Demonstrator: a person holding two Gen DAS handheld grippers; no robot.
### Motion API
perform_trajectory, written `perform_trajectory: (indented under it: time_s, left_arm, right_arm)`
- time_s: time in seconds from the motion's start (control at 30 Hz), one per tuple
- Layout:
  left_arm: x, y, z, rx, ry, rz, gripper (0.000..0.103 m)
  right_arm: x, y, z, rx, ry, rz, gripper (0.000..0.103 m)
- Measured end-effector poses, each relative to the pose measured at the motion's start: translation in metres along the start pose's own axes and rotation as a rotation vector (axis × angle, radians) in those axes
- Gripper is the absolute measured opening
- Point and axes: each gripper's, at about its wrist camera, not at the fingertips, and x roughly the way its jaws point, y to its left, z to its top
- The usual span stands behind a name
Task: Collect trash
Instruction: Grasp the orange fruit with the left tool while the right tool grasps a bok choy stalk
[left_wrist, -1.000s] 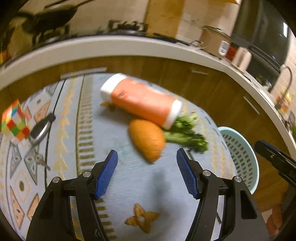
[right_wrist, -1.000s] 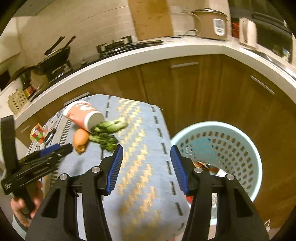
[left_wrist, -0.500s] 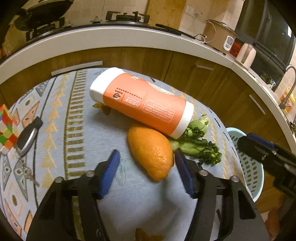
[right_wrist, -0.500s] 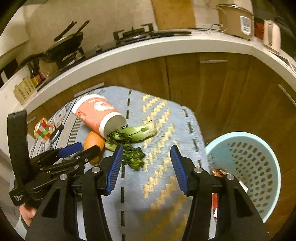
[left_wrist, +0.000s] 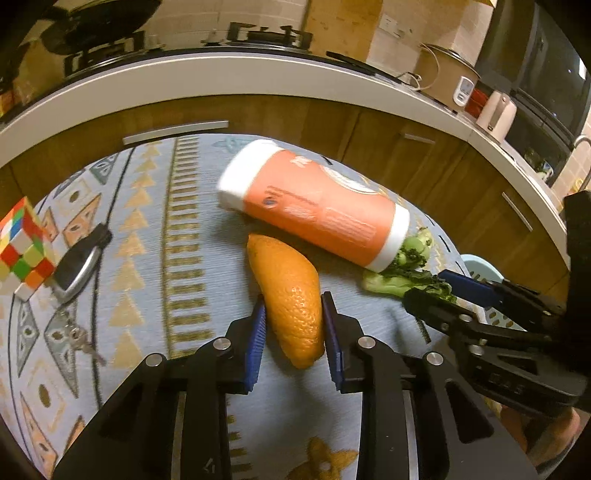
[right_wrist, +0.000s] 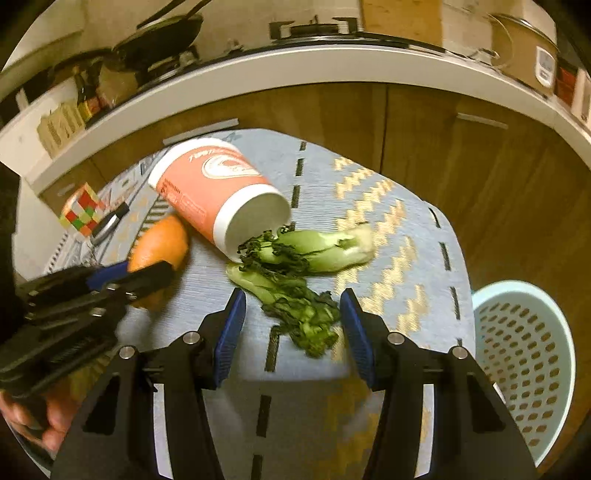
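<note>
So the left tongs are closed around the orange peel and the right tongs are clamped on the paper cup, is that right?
Only partly. The left tongs do grip the orange peel, but the right tongs are open around the wilted greens, not clamped on the paper cup. The right wrist view shows it.

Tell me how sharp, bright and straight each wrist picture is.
Left wrist view: warm, dim light, orange peel sharp, paper cup and tablecloth a bit smeared, counter edge bowed by the fisheye. Right wrist view: same amber cast, greens and cloth motion-blurred, laundry-style basket fairly crisp, corners blacked out.
</note>
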Motion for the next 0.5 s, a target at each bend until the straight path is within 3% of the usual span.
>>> perform_trajectory:
  time_s: [0.13,0.2,0.27,0.5]
  left_arm:
    - [-0.005,0.007,-0.002,-0.01,-0.004,-0.002,0.027]
    - [-0.007,0.008,-0.003,-0.012,-0.005,-0.008,0.027]
    - [-0.01,0.008,-0.004,-0.011,-0.009,-0.013,0.027]
    - [-0.02,0.003,-0.007,-0.004,-0.025,-0.031,0.027]
  right_arm:
    - [0.003,0.007,-0.003,-0.042,0.013,-0.027,0.048]
    - [0.001,0.01,-0.007,-0.06,0.01,-0.039,0.028]
    - [-0.003,0.014,-0.011,-0.073,0.009,-0.046,0.022]
    - [-0.031,0.025,-0.032,-0.08,-0.043,-0.036,0.019]
